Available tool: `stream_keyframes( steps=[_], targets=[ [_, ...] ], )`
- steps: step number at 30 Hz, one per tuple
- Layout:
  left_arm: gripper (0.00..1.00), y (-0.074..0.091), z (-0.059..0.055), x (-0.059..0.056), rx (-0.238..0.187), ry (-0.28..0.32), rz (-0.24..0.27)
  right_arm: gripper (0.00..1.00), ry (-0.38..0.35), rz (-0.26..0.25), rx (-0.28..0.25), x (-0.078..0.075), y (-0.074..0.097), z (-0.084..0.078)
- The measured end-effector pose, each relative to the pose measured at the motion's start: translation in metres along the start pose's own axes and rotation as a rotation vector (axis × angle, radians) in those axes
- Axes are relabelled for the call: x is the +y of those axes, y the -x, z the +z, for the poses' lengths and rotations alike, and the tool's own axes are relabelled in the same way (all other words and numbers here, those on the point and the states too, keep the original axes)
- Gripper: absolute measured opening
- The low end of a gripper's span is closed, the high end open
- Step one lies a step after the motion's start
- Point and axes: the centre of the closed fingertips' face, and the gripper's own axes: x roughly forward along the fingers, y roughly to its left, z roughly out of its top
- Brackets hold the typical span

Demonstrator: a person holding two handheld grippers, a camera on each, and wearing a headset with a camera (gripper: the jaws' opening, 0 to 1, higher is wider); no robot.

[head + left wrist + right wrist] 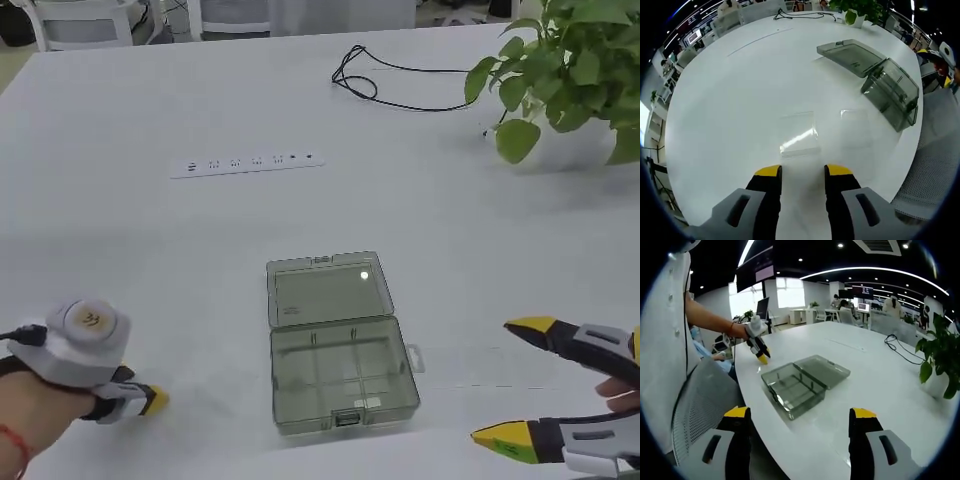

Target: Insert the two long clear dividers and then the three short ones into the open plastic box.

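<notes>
My left gripper [802,172] is by the near edge of the worktop [150,230], toward its left corner. Its yellow-tipped jaws stand a narrow gap apart with nothing between them. In its own view two clear dividers [798,133] lie flat on the worktop just ahead of the tips, side by side and apart, between the gripper and the plastic box [343,378]. The box sits open near the middle of the near edge, its lid [326,290] folded back flat toward the far edge. I see faint lines inside the box but cannot tell whether they are dividers. My right gripper [515,385] is by the near right corner, jaws spread wide and holding nothing. A power strip [248,163], a cable [390,85] and a plant [570,70] lie toward the far edge.
</notes>
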Motion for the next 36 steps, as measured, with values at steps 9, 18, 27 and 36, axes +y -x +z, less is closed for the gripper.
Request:
stream_keyframes(
  steps=[9, 18, 27, 36],
  targets=[
    [0.32, 0.001, 0.0, 0.001, 0.001, -0.013, -0.007, 0.8, 0.003, -0.001, 0.005, 0.002, 0.0, 0.001],
    [0.31, 0.001, 0.001, -0.002, 0.008, -0.057, -0.033, 0.79, 0.004, 0.004, 0.014, 0.01, -0.002, 0.003],
    [0.3, 0.003, 0.0, -0.003, -0.002, -0.044, -0.035, 0.78, -0.012, 0.003, 0.025, 0.008, 0.0, 0.0],
    [0.3, 0.014, 0.008, -0.006, -0.064, -0.001, -0.038, 0.77, -0.016, 0.003, 0.019, 0.013, -0.004, 0.01]
  ],
)
